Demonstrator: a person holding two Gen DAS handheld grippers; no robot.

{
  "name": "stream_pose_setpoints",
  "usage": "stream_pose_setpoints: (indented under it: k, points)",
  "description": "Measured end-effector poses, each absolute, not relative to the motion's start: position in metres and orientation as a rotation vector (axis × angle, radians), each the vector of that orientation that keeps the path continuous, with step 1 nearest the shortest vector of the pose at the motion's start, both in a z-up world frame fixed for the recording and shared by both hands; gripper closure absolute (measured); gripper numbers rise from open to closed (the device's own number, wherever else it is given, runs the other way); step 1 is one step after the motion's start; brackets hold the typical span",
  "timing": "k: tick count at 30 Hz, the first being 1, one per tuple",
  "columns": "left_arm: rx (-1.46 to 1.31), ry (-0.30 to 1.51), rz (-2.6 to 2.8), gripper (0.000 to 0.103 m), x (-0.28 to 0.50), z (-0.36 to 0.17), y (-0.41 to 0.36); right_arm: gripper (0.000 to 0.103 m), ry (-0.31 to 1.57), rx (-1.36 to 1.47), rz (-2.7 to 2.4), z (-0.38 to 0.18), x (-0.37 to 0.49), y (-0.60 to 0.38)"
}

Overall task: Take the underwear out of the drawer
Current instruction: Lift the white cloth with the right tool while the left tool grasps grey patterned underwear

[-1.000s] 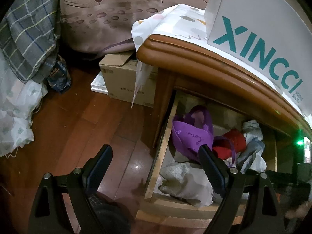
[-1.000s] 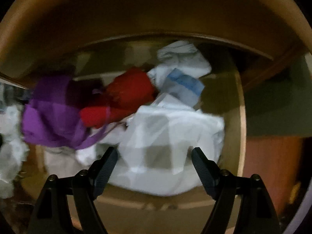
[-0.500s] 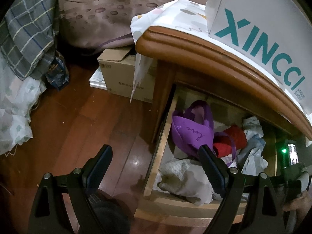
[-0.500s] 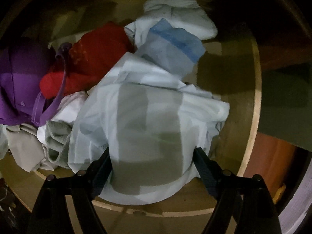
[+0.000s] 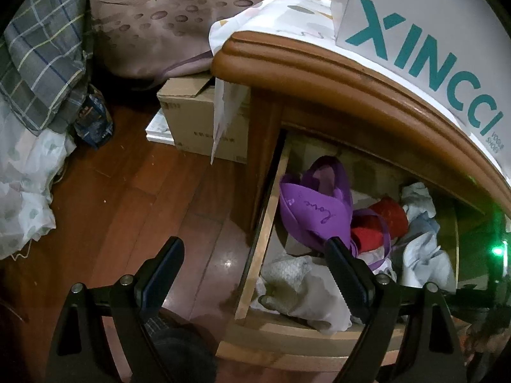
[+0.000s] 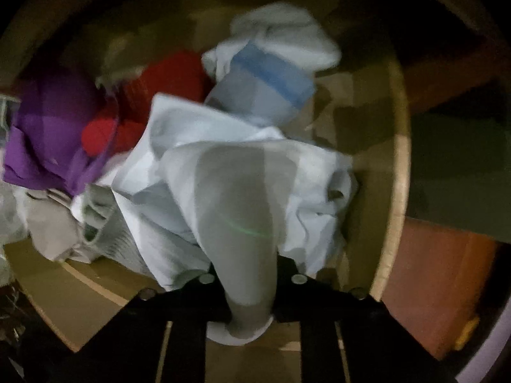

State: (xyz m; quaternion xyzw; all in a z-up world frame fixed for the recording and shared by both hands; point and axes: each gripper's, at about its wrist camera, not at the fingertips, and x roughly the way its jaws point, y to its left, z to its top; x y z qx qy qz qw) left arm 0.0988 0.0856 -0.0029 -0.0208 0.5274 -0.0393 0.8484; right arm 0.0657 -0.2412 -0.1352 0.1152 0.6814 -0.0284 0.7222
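My right claw (image 6: 250, 290) points straight down into the open wooden drawer (image 6: 400, 172). Its jaws have just been closing and are now clamped together on the pale blue-white cotton underwear (image 6: 236, 191). A fold of that fabric is pinched between the pads and bunches upward from them. The view from this claw is dark and blurred by motion.

My left claw (image 5: 252, 274) is empty, its jaws set wide apart. It sits above the drawer's left front corner, with one finger over the reddish wooden floor (image 5: 127, 191) and the other over the drawer contents. It touches nothing.

Drawer contents, left to right:
- a crumpled white-grey garment (image 5: 303, 290) at the front left;
- a purple garment with script lettering (image 5: 314, 204);
- a red knitted item (image 5: 380, 223) just beside it;
- a white piece with a blue band (image 6: 271, 79) toward the back right;
- the gripped underwear, at the front right, lying partly over its neighbours.

The drawer belongs to a brown wooden nightstand (image 5: 319, 73). On top lie a patterned white cloth (image 5: 274, 12) and a white shoe box printed "XINCCI" (image 5: 424, 41). A brown cardboard carton (image 5: 198, 121) stands on the floor beside the nightstand.
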Motion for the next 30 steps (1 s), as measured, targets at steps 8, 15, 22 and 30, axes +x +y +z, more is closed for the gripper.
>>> stream_pose_setpoints:
  k: [8,15,22,30]
  points:
    - [-0.034,1.141,-0.103,0.016,0.098,-0.011,0.078,0.092,1.233,0.279,-0.063,-0.092,0.024,-0.259]
    - [-0.109,1.229,-0.22,0.016,0.095,-0.018,0.065,0.092,1.141,0.351,-0.046,-0.086,-0.007,-0.272]
    - [-0.075,1.35,-0.232,0.016,0.094,-0.044,0.044,0.092,1.163,0.464,-0.007,-0.079,0.0,-0.272]
    - [-0.058,1.443,-0.183,0.016,0.101,-0.069,0.026,0.092,1.154,0.52,0.045,-0.071,0.008,-0.267]
